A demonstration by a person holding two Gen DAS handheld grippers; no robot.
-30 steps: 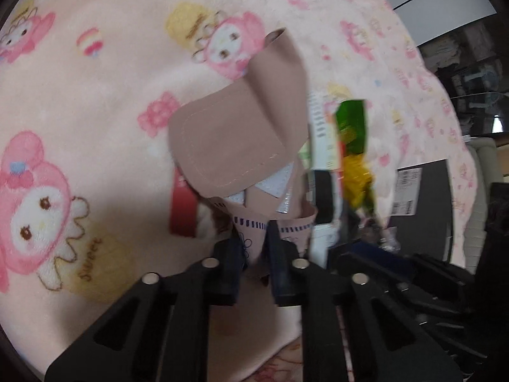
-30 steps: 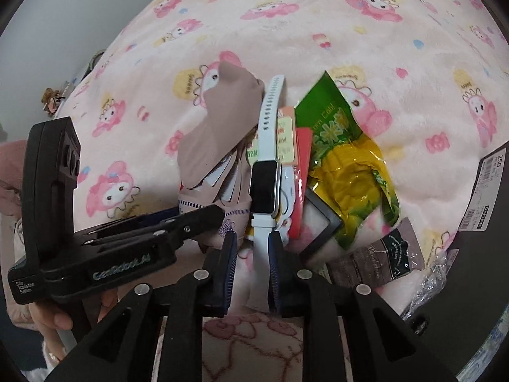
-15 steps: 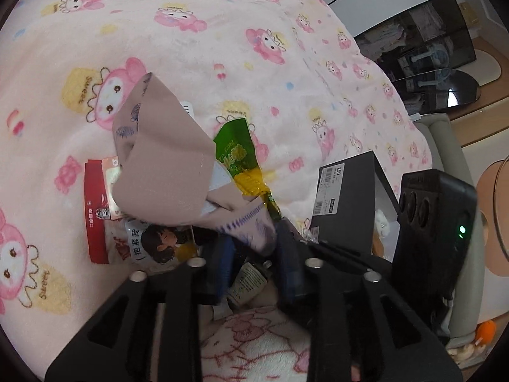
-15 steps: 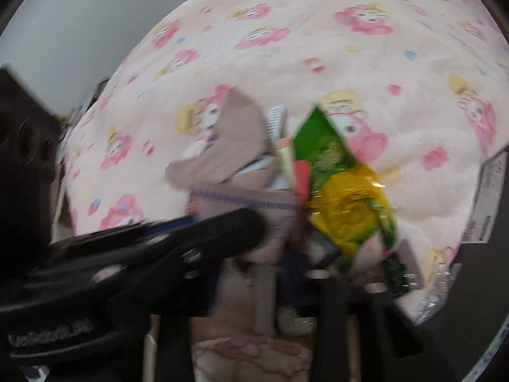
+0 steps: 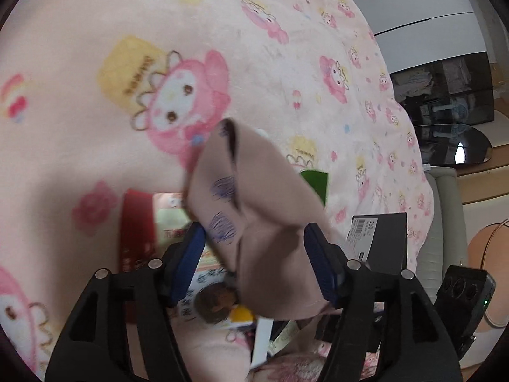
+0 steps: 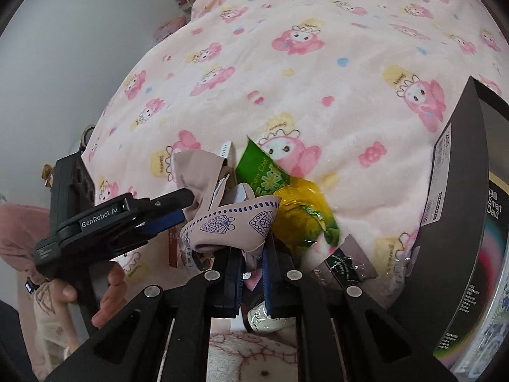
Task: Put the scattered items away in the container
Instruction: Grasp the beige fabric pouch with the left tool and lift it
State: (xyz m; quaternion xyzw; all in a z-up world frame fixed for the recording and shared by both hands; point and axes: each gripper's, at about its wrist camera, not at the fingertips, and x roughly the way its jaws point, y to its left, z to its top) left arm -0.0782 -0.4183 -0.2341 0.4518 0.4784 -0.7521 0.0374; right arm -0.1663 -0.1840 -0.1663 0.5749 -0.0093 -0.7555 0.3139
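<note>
Where pouch (image 6: 232, 222) perhaps hides watch (image 6: 226, 149), packets (image 6: 299, 213) beside

Beside one black cardboard box (image 6: 451, 191) are counted one beige printed fabric pouch (image 6: 229, 226), one green-yellow snack bag (image 6: 286, 203) and one red packet (image 5: 135, 219).

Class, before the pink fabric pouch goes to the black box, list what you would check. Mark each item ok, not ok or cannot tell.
1. Right tool shut on the pink pouch: ok, fabric sits between its narrow fingers.
2. Left tool open and clear of the pouch: cannot tell. Its jaws stand wide, but fabric fills the gap.
3. Pouch free of the snack bag beside it: cannot tell, as they overlap in the right wrist view.
4. Black box in view, right of the pile: ok.
5. All items tidied: not ok. The snack bag, red packet and dark sachet lie on the blanket.
</note>
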